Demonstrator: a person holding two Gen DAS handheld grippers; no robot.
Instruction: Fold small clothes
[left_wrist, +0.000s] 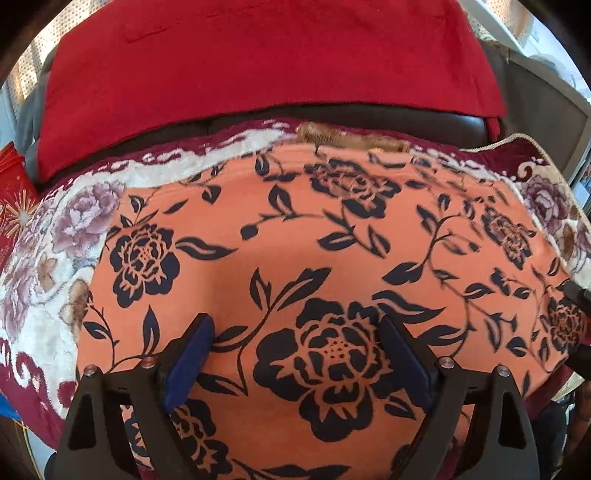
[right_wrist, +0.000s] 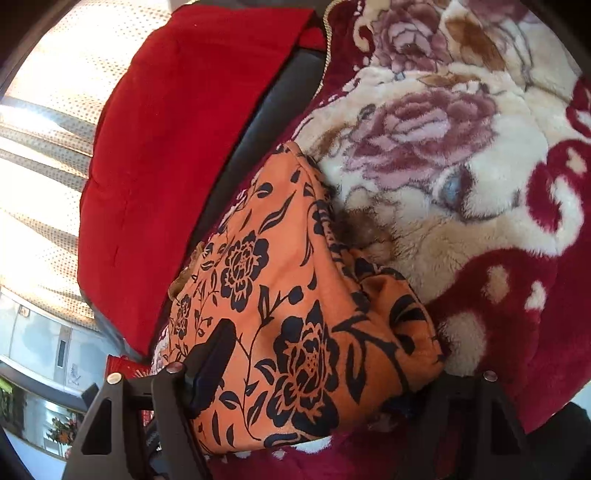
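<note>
An orange garment with black flower print (left_wrist: 295, 236) lies spread flat on a plush floral blanket (left_wrist: 48, 258). My left gripper (left_wrist: 295, 332) is open just above the garment's near part, its blue pads on either side of a large black flower, holding nothing. In the right wrist view the same garment (right_wrist: 295, 295) lies between my right gripper's fingers (right_wrist: 216, 354); the right finger is hidden under a bunched fold of the cloth. The right gripper (right_wrist: 314, 373) stands wide at the garment's edge on the blanket (right_wrist: 480, 221).
A red cushion (left_wrist: 258, 59) leans against a dark leather sofa back (left_wrist: 332, 114) behind the garment. It also shows in the right wrist view (right_wrist: 166, 147). A red printed box (left_wrist: 14, 195) sits at the far left. Dotted curtains (right_wrist: 44, 147) hang behind.
</note>
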